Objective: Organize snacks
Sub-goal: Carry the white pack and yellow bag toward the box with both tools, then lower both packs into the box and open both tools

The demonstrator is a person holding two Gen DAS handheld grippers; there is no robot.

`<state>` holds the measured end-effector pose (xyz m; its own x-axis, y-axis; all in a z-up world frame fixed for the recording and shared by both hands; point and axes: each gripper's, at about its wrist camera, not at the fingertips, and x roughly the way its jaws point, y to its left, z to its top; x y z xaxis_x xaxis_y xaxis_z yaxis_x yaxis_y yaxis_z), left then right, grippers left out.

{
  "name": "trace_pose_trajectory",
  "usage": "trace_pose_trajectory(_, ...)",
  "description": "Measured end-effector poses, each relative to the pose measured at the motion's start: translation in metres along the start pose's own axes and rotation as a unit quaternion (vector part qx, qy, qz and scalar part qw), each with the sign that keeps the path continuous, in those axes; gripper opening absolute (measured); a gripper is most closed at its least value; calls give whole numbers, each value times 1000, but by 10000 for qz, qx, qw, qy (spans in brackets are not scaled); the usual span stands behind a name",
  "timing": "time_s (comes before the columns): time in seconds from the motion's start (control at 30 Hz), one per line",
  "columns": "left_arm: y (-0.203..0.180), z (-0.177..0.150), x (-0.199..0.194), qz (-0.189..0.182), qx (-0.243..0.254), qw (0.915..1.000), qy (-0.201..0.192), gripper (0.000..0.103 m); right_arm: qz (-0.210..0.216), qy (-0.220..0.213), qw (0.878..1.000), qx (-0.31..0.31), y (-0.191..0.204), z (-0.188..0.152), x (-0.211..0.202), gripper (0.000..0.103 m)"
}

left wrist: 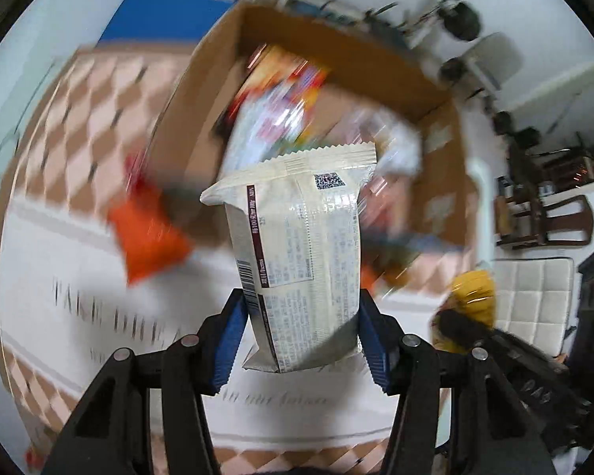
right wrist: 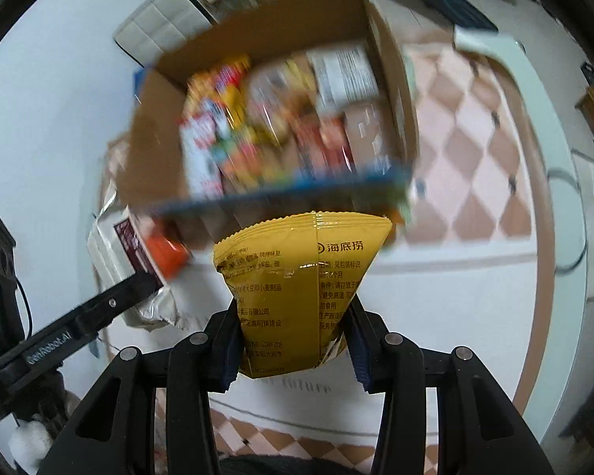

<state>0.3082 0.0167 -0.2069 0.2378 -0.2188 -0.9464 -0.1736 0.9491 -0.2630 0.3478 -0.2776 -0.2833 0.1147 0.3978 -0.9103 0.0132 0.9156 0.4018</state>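
Evidently both claws are clamped on snacks lifted clear of the table, the left claw (left wrist: pixel 301 340) pinching a cream packet (left wrist: pixel 297 253) and the right claw (right wrist: pixel 293 340) a yellow pouch (right wrist: pixel 297 281), ready for the far cardboard box (right wrist: pixel 158 126).

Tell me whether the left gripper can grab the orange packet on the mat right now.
Probably not: the left gripper is already shut on a white packet, so its jaws are full. The orange packet lies uncovered on the mat, beside the box.
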Motion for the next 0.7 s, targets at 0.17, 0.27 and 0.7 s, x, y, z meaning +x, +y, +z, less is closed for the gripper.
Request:
trace_pose_trajectory(0.17,-59,87,12,77,447,9986,-271,52,-240,-291,9990,-220,10,61,-12,47)
trace_pose_trajectory(0.27,-72,132,33,215,689,9972,-196,52,-500,-277,9980,-282,11,98,-1,47)
trace_pose_trajectory(0.7,-112,195,132,683,1357,9855,757,54,-1049,501,9932,6,-11,166,77,51)
